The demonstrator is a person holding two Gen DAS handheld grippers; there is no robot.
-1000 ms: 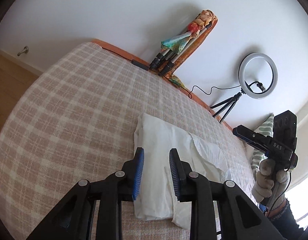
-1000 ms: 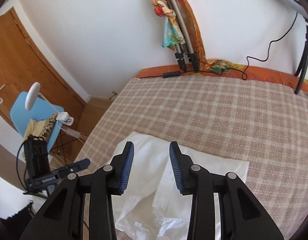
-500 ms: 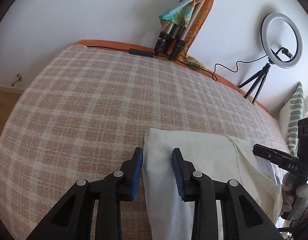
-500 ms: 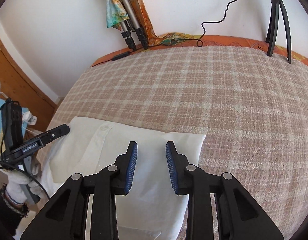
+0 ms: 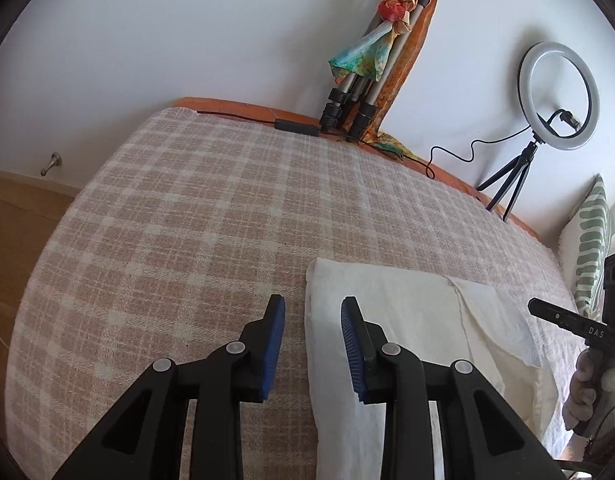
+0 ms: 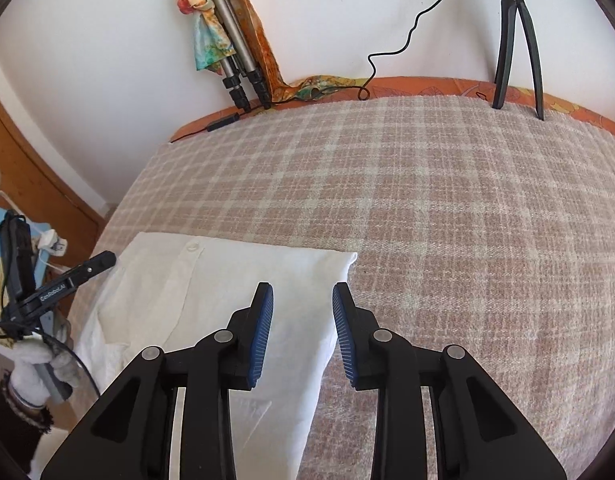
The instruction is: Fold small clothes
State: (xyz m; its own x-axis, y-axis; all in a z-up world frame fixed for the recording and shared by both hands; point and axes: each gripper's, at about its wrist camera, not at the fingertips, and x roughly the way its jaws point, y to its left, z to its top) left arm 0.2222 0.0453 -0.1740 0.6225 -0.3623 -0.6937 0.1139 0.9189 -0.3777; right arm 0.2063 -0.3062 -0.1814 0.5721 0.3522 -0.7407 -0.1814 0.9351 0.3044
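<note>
A white buttoned shirt (image 5: pixel 411 320) lies partly folded on the plaid bed cover (image 5: pixel 195 216). My left gripper (image 5: pixel 312 312) is open and empty, held over the shirt's left edge, which runs between its blue pads. My right gripper (image 6: pixel 301 300) is open and empty over the shirt's right edge (image 6: pixel 331 320); the shirt (image 6: pixel 211 292) spreads to its left, with a button showing near the far edge. Each gripper shows in the other's view: the right one at the far right (image 5: pixel 567 322), the left one at the far left (image 6: pixel 67 280).
A folded tripod wrapped in a colourful scarf (image 5: pixel 367 64) leans on the wall behind the bed. A ring light on a small tripod (image 5: pixel 555 92) with a cable stands at the bed's far edge. A striped pillow (image 5: pixel 587 256) lies at the right. A wooden door (image 6: pixel 23 176) is at the left.
Both grippers have swung outward from above the middle of the shirt to its side edges. Both stay open; the right jaws have opened a little wider. The shirt has not moved.
</note>
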